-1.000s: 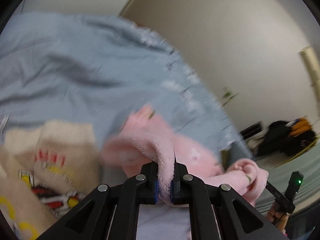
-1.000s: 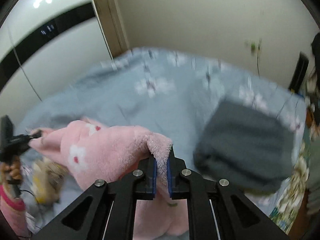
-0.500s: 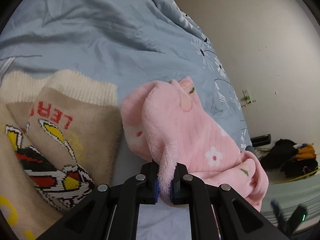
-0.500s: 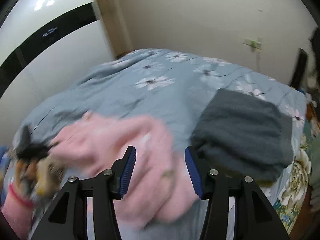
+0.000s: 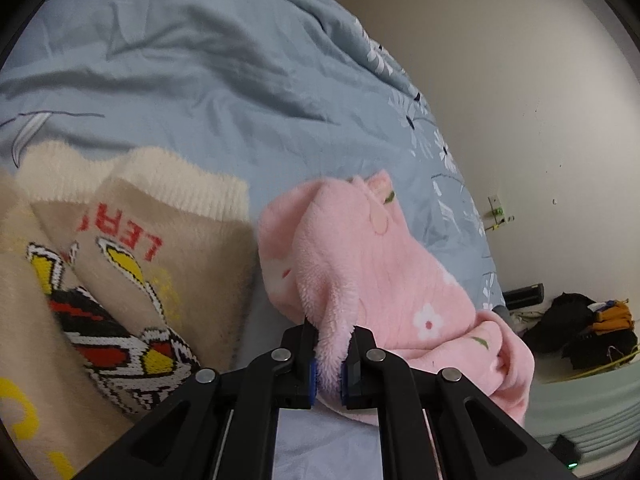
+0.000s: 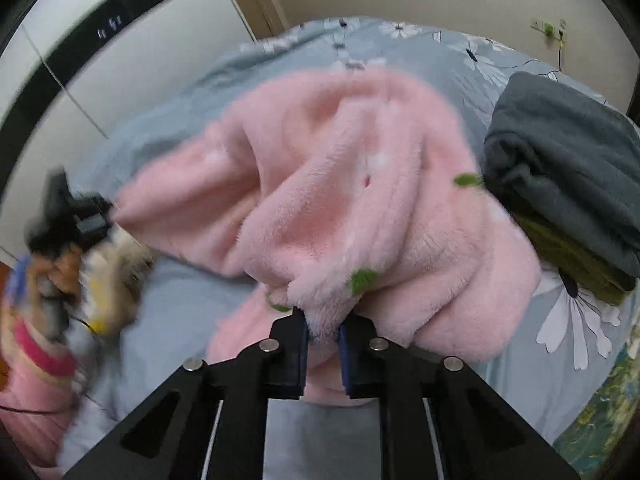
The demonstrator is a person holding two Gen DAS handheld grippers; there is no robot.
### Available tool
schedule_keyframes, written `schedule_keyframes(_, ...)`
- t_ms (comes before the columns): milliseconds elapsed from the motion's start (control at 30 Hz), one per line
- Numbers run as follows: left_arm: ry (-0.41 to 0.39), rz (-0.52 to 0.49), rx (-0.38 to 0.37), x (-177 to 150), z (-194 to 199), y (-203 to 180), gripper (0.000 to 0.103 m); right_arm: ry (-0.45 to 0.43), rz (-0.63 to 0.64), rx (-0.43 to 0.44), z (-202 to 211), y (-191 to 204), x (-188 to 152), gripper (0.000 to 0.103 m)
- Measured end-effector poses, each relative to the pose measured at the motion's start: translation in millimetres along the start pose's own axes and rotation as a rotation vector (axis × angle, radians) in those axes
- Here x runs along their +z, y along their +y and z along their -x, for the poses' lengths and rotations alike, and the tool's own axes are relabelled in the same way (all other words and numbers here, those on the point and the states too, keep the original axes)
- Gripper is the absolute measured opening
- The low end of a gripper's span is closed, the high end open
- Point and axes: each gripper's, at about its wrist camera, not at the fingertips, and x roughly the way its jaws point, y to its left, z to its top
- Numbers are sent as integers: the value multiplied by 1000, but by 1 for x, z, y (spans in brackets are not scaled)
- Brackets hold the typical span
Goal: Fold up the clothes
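Observation:
A pink fleece garment [image 5: 380, 272] with small flowers lies bunched on the blue bed cover [image 5: 200, 80]. My left gripper [image 5: 330, 344] is shut on a fold at its near edge, low over the bed. In the right wrist view the same pink garment [image 6: 340, 184] fills the middle. My right gripper [image 6: 323, 328] has its jaws closing, and a tuft of fleece is pinched between its pads. The left gripper [image 6: 80, 216] shows blurred at the far left, holding the other end, with a person's hand [image 6: 60, 272] on it.
A beige knitted sweater [image 5: 140, 264] with red letters lies just left of the pink garment. A folded grey garment [image 6: 568, 168] sits on an olive one [image 6: 568, 256] to the right. A wardrobe [image 6: 80, 40] stands beyond the bed; dark bags [image 5: 580, 332] lie on the floor.
My right gripper let go of the fleece edge, opened wide, moved down and closed on another fold. The left gripper sank toward the bed with its fold still pinched.

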Motion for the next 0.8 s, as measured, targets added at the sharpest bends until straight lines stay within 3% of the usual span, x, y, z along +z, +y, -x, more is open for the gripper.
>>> schedule_keyframes(100, -35, -9, -20, 3, 10, -3, 8, -151, -59, 91, 56, -21, 24, 11)
schedule_keyframes(133, -45, -14, -31, 4, 15, -3, 8, -222, -93, 76, 78, -36, 30, 11)
schedule_keyframes(200, -52, -29, -46, 2, 23, -5, 8, -364, -162, 43, 121, -66, 44, 11)
schedule_keyframes(233, -48, -35, -50, 0, 23, -6, 8, -441, -210, -23, 145, -87, 47, 11)
schedule_keyframes(300, -19, -63, -65, -11, 22, -6, 8, -480, -267, -145, 159, -116, 50, 11)
schedule_keyframes(367, 24, -106, -40, -25, 15, -8, 8, -429, -309, -234, 146, -142, 52, 11)
schedule_keyframes(467, 90, -166, 22, -44, 0, -9, 8, -287, -345, -333, 95, -174, 46, 11)
schedule_keyframes(533, 126, -185, 54, -53, -9, -7, 8, -197, -390, -343, 60, -194, 41, 11)
schedule_keyframes(600, 147, -181, 58, -54, -13, -4, 8, -160, -458, -307, 37, -213, 38, 11)
schedule_keyframes(767, 123, -149, 21, -41, -5, 2, 12, -162, -462, -295, 35, -219, 41, 17)
schedule_keyframes(800, 125, -132, 0, -38, -4, 5, 15, -167, -446, -299, 39, -217, 41, 22)
